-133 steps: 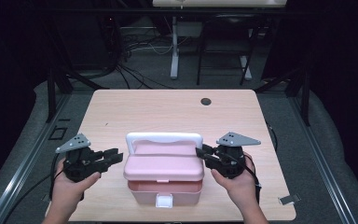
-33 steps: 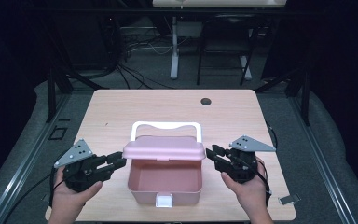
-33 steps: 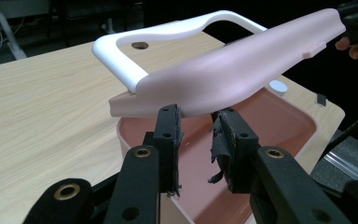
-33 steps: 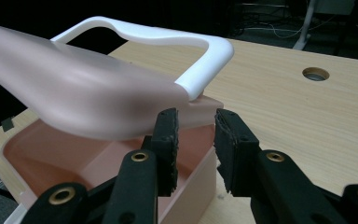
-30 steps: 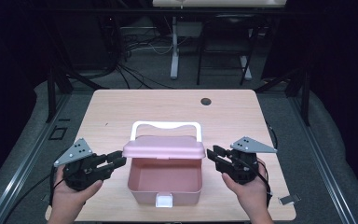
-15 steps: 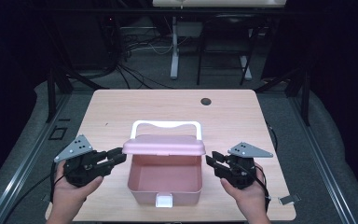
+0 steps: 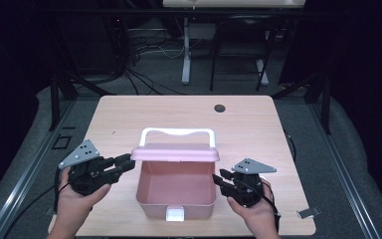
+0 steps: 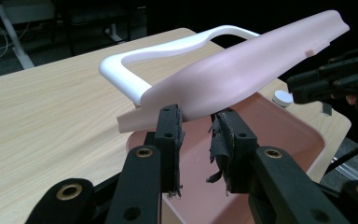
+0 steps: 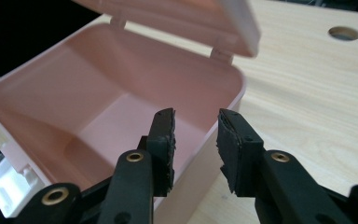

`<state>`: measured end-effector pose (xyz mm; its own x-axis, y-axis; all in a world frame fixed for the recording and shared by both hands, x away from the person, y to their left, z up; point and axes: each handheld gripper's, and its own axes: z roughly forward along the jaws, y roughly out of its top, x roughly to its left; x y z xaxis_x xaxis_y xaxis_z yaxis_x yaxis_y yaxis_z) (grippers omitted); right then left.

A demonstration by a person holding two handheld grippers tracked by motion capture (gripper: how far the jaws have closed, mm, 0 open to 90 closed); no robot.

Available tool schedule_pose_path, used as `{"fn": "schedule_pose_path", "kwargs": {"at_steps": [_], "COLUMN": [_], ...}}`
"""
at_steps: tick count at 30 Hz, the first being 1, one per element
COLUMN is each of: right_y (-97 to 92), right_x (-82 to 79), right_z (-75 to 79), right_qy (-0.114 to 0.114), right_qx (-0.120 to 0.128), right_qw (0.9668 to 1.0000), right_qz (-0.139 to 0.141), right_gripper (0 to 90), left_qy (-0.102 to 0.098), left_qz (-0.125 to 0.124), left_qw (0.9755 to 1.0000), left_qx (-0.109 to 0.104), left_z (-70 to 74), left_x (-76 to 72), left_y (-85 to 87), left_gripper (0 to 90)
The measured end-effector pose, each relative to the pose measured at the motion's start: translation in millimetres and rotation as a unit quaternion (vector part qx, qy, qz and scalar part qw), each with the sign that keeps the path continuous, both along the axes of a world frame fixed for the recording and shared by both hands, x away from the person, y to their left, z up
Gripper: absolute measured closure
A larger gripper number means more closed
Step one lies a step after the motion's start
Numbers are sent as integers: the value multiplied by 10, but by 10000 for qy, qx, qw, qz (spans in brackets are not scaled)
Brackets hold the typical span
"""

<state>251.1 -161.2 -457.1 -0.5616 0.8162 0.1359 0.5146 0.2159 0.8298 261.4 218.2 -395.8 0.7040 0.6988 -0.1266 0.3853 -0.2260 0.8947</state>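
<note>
As I look down from the high view, my right gripper (image 7: 219, 180) sits nearest me at about five o'clock on the table (image 7: 129, 114), its tips just beside the right wall of the pink box (image 7: 175, 199). In the right gripper view its jaws have just been opening; they stand apart, one pad (image 9: 164, 140) over the box's inside and the other outside, the right rim passing between them without either pad pressing on it. The white latch (image 7: 174, 214) hangs at the box's near wall, at six o'clock.

My left gripper (image 7: 124, 163) is at about eight o'clock, pointing toward the box's left side. In the left gripper view its jaws are partly spread, and the raised lid's (image 7: 175, 153) left edge lies at their tips; I cannot tell whether the pads press on it or merely touch it.

The box stands at the table's near middle, open, its inside bare and pink. The lid is tilted up on its far hinges, hanging over the far part of the opening. Beyond it, toward twelve o'clock, the lid's white handle (image 7: 178, 133) arches above the tabletop. Farther still, near one o'clock, a dark round hole (image 7: 220, 108) sits in the wood.
</note>
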Motion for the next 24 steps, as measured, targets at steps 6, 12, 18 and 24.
{"fn": "schedule_pose_path", "kwargs": {"at_steps": [6, 12, 18, 24], "right_y": [73, 94, 98, 87], "right_x": [6, -3, -2, -3], "right_z": [-131, -193, -203, -203], "right_qy": [157, 220, 215, 227], "right_qx": [-171, -303, -350, -325], "right_qw": [9997, 9993, 9991, 9992], "right_qz": [37, 33, 70, 91], "right_gripper": [655, 661, 670, 673], "left_qy": [-6, -21, -26, -15], "left_qz": [29, 57, 84, 124], "left_qw": [10000, 10000, 10000, 9999], "left_qx": [-7, -14, -14, 9], "left_z": [24, 44, 59, 82], "left_x": [33, 64, 93, 135], "left_y": [-9, -19, -25, -38], "left_gripper": [719, 719, 719, 721]}}
